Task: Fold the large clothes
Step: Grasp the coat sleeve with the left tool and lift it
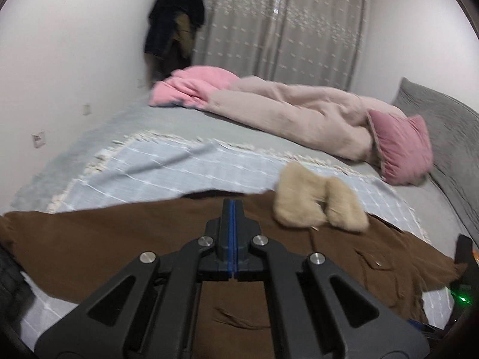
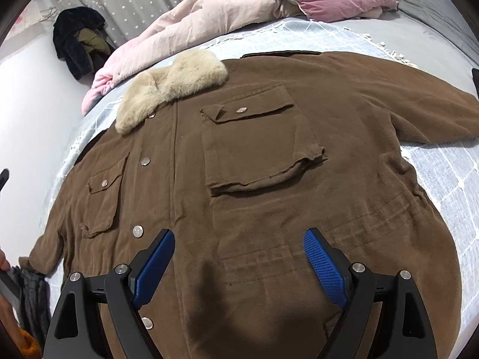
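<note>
A large brown jacket [image 2: 254, 197] with a beige fur collar [image 2: 173, 86] lies spread front-up on a light blue checked blanket [image 2: 434, 173] on the bed, sleeves out to both sides. It has two flap chest pockets and snap buttons. My right gripper [image 2: 239, 239] is open and empty, just above the jacket's lower front. In the left wrist view the jacket [image 1: 119, 239] and its collar [image 1: 317, 200] lie ahead. My left gripper [image 1: 233, 206] is shut over the jacket's body; whether it pinches cloth is hidden.
A pale pink duvet [image 1: 287, 113] and a pink pillow [image 1: 401, 146] are piled at the back of the bed. A grey headboard [image 1: 443, 119] is at right. Dark clothes [image 1: 173, 21] hang by the curtain. A white wall runs along the left.
</note>
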`<move>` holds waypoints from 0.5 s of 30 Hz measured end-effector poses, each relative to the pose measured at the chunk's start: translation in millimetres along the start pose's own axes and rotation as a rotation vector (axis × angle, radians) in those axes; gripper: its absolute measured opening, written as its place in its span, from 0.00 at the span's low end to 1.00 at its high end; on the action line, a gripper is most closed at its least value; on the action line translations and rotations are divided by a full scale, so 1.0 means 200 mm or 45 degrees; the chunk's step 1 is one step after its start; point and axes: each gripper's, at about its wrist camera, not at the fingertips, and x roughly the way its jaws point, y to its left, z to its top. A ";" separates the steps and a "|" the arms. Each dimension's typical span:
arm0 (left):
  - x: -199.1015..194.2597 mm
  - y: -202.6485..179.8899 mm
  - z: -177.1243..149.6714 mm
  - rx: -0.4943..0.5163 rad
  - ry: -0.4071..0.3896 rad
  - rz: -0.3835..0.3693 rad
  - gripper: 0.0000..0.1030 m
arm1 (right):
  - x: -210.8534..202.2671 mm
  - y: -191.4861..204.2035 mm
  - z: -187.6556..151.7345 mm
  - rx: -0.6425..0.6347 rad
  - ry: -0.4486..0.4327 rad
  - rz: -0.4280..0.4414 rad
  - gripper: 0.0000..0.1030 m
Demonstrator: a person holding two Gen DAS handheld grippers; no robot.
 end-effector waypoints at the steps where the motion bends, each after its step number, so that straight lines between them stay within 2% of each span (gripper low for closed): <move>1: 0.01 -0.03 -0.03 0.004 0.016 -0.019 0.00 | 0.00 -0.01 0.00 0.002 -0.001 0.001 0.87; 4: 0.06 -0.16 -0.10 0.034 0.083 -0.093 0.00 | -0.01 -0.02 0.00 0.006 -0.005 0.006 0.87; 7: 0.08 -0.25 -0.20 0.066 0.133 -0.129 0.00 | -0.02 -0.02 0.00 0.013 -0.006 0.014 0.87; 11: 0.10 -0.28 -0.29 0.064 0.171 -0.114 0.00 | -0.03 -0.03 0.01 0.020 -0.006 0.030 0.87; 15: 0.11 -0.21 -0.34 0.023 0.187 -0.065 0.00 | -0.04 -0.03 0.01 0.027 -0.002 0.064 0.87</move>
